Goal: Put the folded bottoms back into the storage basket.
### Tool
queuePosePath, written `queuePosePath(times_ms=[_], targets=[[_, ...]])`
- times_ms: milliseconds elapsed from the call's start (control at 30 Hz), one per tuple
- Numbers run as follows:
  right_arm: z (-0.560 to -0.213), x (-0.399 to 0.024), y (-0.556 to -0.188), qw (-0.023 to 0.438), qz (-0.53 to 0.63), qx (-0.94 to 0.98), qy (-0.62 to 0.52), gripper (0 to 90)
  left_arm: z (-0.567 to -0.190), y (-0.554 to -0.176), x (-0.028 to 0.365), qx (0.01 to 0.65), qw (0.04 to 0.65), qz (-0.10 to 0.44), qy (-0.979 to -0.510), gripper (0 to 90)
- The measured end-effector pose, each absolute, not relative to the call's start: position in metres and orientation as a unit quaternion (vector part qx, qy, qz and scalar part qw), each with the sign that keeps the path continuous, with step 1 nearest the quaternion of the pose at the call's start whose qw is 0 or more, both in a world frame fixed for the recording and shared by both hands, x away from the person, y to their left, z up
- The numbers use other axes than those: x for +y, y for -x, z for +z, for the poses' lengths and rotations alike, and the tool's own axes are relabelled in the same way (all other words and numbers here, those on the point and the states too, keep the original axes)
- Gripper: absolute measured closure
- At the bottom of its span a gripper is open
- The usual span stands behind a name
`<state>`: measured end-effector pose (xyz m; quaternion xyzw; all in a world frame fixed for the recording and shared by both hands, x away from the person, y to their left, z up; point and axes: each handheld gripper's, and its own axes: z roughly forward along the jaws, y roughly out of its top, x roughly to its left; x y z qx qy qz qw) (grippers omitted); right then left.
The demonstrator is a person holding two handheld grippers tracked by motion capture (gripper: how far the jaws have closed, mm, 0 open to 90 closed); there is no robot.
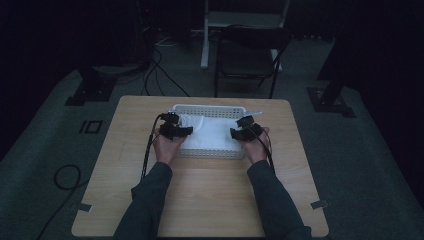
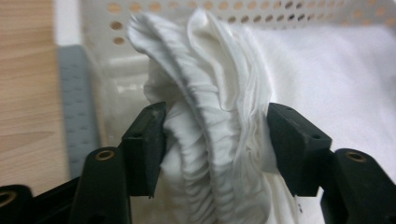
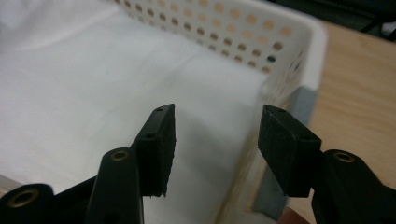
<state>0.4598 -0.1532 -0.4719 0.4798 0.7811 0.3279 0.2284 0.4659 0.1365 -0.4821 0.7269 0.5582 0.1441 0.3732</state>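
Observation:
A white perforated basket (image 1: 210,107) stands at the middle of the wooden table (image 1: 200,200), with a white cloth (image 1: 212,134) lying in it. At the basket's left end my left gripper (image 1: 182,131) is shut on a bunched fold of the cloth (image 2: 215,116); the ribbed hem rises between its pads (image 2: 144,149). Behind the fold runs the basket's holed wall (image 2: 233,14). My right gripper (image 1: 236,132) hangs over the basket's right end. It stands open (image 3: 215,144) just above the flat cloth (image 3: 93,93) with nothing between its pads, close to the basket's corner (image 3: 280,37).
Bare tabletop (image 3: 359,84) lies to both sides of the basket and in front of it, under the person's forearms. A dark chair (image 1: 247,60) stands beyond the table's far edge. Cables (image 1: 150,75) trail over the floor at the left.

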Motion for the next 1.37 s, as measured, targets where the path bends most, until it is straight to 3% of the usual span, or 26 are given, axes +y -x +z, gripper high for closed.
queuePosePath(times_ms=[167, 300, 800, 1367], targets=[[-0.46, -0.164, -0.454, 0.235, 0.352, 0.774, -0.472, 51.6, -0.468, -0.454, 0.141, 0.537, 0.399, 0.194, -0.718, 57.6], [-0.457, -0.17, -0.449, 0.237, 0.358, 0.77, -0.471, 54.4, -0.457, -0.447, 0.147, 0.527, 0.416, 0.201, -0.714, 61.7], [-0.461, -0.195, -0.414, 0.23, 0.388, 0.761, -0.467, 55.2, -0.467, -0.404, 0.175, 0.517, 0.43, 0.219, -0.707, 52.9], [-0.499, -0.234, -0.4, 0.211, 0.377, 0.73, -0.53, 53.9, -0.507, -0.379, 0.223, 0.581, 0.367, 0.248, -0.682, 46.9]])
